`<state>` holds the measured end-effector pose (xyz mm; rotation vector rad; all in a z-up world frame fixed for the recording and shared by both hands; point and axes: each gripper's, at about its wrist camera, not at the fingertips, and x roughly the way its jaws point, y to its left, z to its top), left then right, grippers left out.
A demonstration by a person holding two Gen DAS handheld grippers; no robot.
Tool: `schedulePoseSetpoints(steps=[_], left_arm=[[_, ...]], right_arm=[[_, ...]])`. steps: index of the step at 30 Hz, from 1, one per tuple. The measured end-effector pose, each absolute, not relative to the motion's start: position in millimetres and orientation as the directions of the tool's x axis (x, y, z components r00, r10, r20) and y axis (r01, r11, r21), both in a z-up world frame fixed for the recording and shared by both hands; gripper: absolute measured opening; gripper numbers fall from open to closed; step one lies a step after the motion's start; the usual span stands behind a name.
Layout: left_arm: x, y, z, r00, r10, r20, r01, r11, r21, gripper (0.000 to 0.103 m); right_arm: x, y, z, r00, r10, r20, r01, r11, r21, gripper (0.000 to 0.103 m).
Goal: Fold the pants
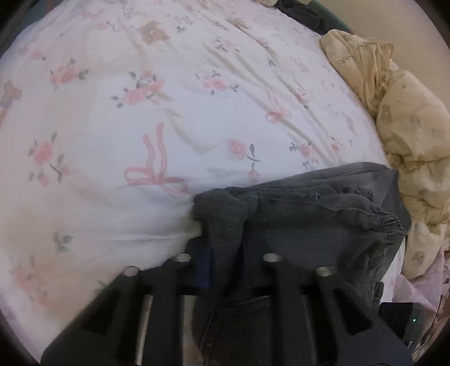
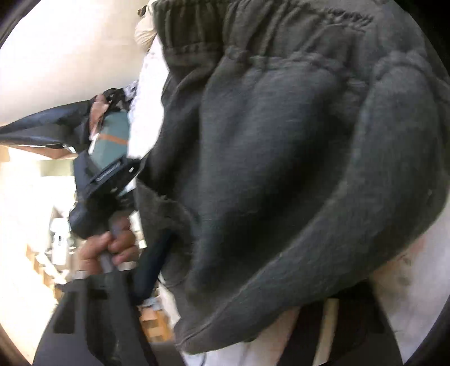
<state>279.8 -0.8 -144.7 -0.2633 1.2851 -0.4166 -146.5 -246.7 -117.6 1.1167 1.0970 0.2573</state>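
Note:
Dark grey pants (image 1: 309, 214) lie bunched at the near right of the floral bed sheet (image 1: 140, 112), elastic waistband to the right. My left gripper (image 1: 225, 239) is shut on a pinched ridge of the fabric, which drapes back over its fingers (image 1: 202, 259). In the right wrist view the pants (image 2: 281, 169) fill most of the picture. My right gripper (image 2: 253, 267) is shut around a thick fold of them; one of its fingers (image 2: 152, 267) shows at the left and the other is hidden under cloth. A hand (image 2: 112, 247) holds the left gripper (image 2: 104, 194) at the pants' left edge.
A rumpled cream quilt (image 1: 407, 126) lines the bed's right side. Dark clothing (image 1: 298, 11) lies at the far edge. A black device (image 1: 393, 315) sits at the near right. Bare sheet stretches to the left and ahead. Boxes (image 2: 42, 267) stand on the floor beyond the bed.

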Motion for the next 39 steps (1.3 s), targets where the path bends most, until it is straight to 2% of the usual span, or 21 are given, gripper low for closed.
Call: schedulePoseSetpoints(steps=[2, 3, 6, 13, 16, 19, 22, 24, 25, 26, 27, 29, 31, 34, 35, 36, 38, 39], left_arm=[[278.7, -0.1, -132.0, 0.243, -0.435, -0.867, 0.159, 0.899, -0.407, 0.009], [277.3, -0.2, -123.3, 0.259, -0.426, -0.867, 0.158, 0.904, -0.397, 0.008], [271.5, 9.0, -87.4, 0.335, -0.485, -0.808, 0.134, 0.873, -0.468, 0.007], [249.2, 47.0, -23.8, 0.377, -0.433, -0.819, 0.146, 0.901, -0.409, 0.007], [234.6, 82.9, -25.7, 0.377, -0.377, -0.846, 0.090, 0.924, -0.372, 0.007], [228.0, 111.9, -46.6, 0.356, -0.304, -0.884, 0.004, 0.946, -0.324, 0.007], [224.5, 124.3, -78.4, 0.305, -0.241, -0.921, -0.066, 0.960, -0.273, 0.010], [219.4, 122.2, -97.4, 0.277, -0.147, -0.950, -0.074, 0.982, -0.173, 0.016], [216.6, 121.2, -100.8, 0.282, -0.097, -0.954, -0.069, 0.990, -0.121, 0.017], [214.8, 121.6, -101.7, 0.285, -0.062, -0.956, -0.069, 0.994, -0.085, 0.027], [213.5, 124.2, -99.9, 0.286, -0.051, -0.957, -0.088, 0.993, -0.079, 0.046], [209.2, 128.2, -90.8, 0.307, -0.050, -0.950, -0.127, 0.988, -0.093, 0.065], [202.1, 129.1, -77.1, 0.341, -0.032, -0.940, -0.147, 0.985, -0.087, 0.066], [185.1, 114.3, -51.1, 0.393, -0.046, -0.918, -0.115, 0.988, -0.099, 0.067], [177.0, 106.6, -42.2, 0.416, -0.061, -0.907, -0.100, 0.989, -0.112, 0.070], [168.8, 96.0, -34.0, 0.444, -0.081, -0.892, -0.073, 0.989, -0.127, 0.079], [153.7, 76.2, -24.3, 0.479, -0.071, -0.875, -0.052, 0.993, -0.109, 0.089], [149.9, 69.9, -21.9, 0.481, -0.059, -0.875, -0.055, 0.994, -0.098, 0.089]], right_arm=[[-161.3, -243.0, -107.7, 0.502, 0.635, -0.587, 0.305, 0.506, 0.807, 0.022], [-164.0, -242.3, -99.8, 0.512, 0.635, -0.578, 0.282, 0.512, 0.812, 0.021], [-164.9, -244.8, -88.5, 0.534, 0.658, -0.531, 0.259, 0.470, 0.844, 0.019], [-183.8, -227.9, -67.3, 0.540, 0.722, -0.433, 0.214, 0.380, 0.900, 0.018], [-187.3, -197.6, -60.1, 0.485, 0.770, -0.416, 0.169, 0.384, 0.908, 0.018], [-189.7, -157.3, -80.4, 0.388, 0.843, -0.372, 0.172, 0.330, 0.928, 0.018], [-188.4, -132.0, -109.2, 0.288, 0.869, -0.401, 0.194, 0.357, 0.914, 0.025], [-193.4, -133.1, -128.8, 0.263, 0.858, -0.441, 0.252, 0.380, 0.890, 0.030], [-196.3, -135.7, -134.5, 0.254, 0.856, -0.450, 0.276, 0.382, 0.882, 0.036], [-198.8, -140.7, -136.0, 0.244, 0.849, -0.468, 0.298, 0.393, 0.870, 0.054], [-204.1, -148.2, -134.4, 0.247, 0.840, -0.483, 0.318, 0.401, 0.859, 0.064], [-211.8, -160.9, -121.1, 0.241, 0.827, -0.508, 0.329, 0.422, 0.845, 0.071], [-210.7, -170.5, -102.6, 0.229, 0.823, -0.520, 0.308, 0.445, 0.841, 0.071], [-203.3, -218.4, -66.7, 0.314, 0.776, -0.548, 0.287, 0.472, 0.833, 0.073], [-204.3, -249.7, -53.1, 0.375, 0.735, -0.565, 0.297, 0.483, 0.824, 0.076], [-198.9, -279.3, -43.4, 0.438, 0.685, -0.582, 0.309, 0.494, 0.813, 0.081], [-197.7, -351.3, -25.1, 0.568, 0.510, -0.645, 0.378, 0.535, 0.756, 0.088], [-197.2, -380.5, -21.8, 0.584, 0.437, -0.684, 0.431, 0.547, 0.718, 0.089]])
